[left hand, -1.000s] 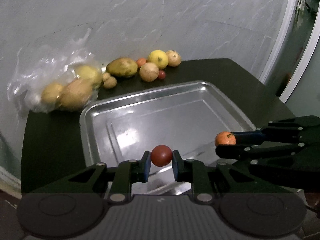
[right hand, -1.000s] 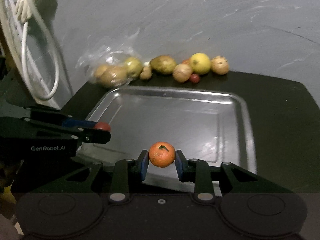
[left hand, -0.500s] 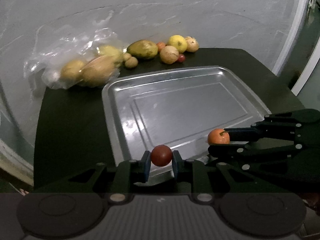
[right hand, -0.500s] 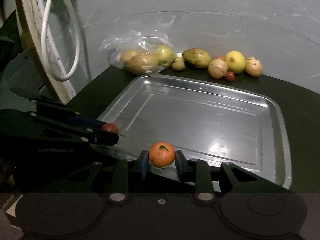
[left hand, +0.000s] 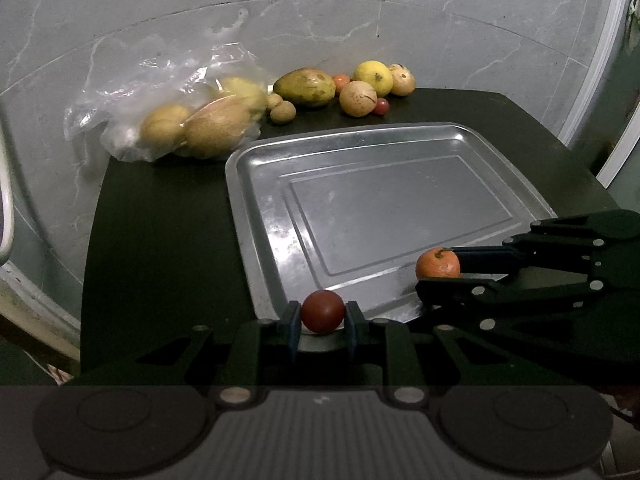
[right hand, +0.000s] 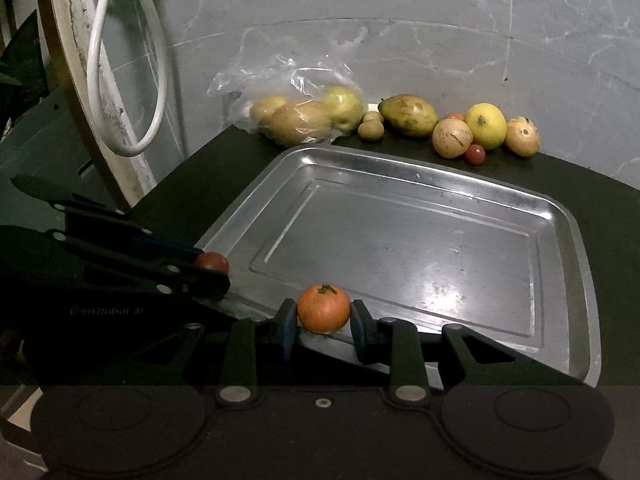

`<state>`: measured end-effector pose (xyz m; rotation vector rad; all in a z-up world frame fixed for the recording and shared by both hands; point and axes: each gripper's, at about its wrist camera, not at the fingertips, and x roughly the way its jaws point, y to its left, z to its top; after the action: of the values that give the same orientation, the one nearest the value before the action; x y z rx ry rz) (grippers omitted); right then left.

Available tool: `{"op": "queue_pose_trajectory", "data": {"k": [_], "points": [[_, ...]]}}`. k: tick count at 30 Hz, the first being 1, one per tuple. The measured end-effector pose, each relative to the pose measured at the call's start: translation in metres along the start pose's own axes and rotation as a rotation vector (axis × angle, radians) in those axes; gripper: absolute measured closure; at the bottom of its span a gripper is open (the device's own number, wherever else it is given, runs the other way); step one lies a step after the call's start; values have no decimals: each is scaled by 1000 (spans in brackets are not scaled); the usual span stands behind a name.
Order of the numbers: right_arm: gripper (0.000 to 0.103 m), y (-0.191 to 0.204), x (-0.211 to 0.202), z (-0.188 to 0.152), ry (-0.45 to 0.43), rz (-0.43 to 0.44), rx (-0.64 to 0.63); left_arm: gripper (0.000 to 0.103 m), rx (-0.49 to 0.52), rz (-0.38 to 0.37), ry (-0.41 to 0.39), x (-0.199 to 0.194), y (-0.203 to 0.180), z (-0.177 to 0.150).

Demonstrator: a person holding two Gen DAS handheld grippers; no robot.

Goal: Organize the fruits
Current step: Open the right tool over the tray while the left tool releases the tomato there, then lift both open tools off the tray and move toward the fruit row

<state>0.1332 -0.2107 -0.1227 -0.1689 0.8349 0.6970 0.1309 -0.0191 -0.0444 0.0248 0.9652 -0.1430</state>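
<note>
Fruits hovered low-centre over the silver metal tray (left hand: 256, 184): left gripper (left hand: 322, 320) pinched a small red fruit (left hand: 322, 311), right gripper (right hand: 323, 320) clamped an orange mandarin (right hand: 323, 308). Best lowered gently, well apart, before release.

Partly hidden behind the pale round fruit (right hand: 452, 138): a small orange fruit (right hand: 455, 116). Blurred inside the plastic bag (left hand: 160, 92): several yellowish fruits.

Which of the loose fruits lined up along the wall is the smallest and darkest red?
The small red fruit, lying in front of the tan round fruit and the yellow one; its neighbours are all bigger and paler.
</note>
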Motion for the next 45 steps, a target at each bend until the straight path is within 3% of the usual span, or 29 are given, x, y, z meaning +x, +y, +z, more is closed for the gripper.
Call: {"op": "queue_pose_trajectory", "data": {"k": [6,10,12,18,27,32,45], "points": [[68,0,0,1,0,4,6,77,-5,-7,1,0,1,0],[55,0,-3,0,-3,-3,18,71,-16,-21,4,-1,2,0],[48,-2,-8,-1,-7,-11,17,52,-23,-26,2,-3,4,0],[27,-11,-23,-5,-15,-48,39,27,-37,-53,-24,-15,7,-2],[6,-23,-42,-9,-14,-131,52,7,-43,-70,-44,-29,7,-1],[1,-33,-49,-11,3,-182,69,3,-80,-50,-44,-30,11,3],[1,-69,-44,-7,5,-227,135,2,-156,7,-34,-12,16,21]]}}
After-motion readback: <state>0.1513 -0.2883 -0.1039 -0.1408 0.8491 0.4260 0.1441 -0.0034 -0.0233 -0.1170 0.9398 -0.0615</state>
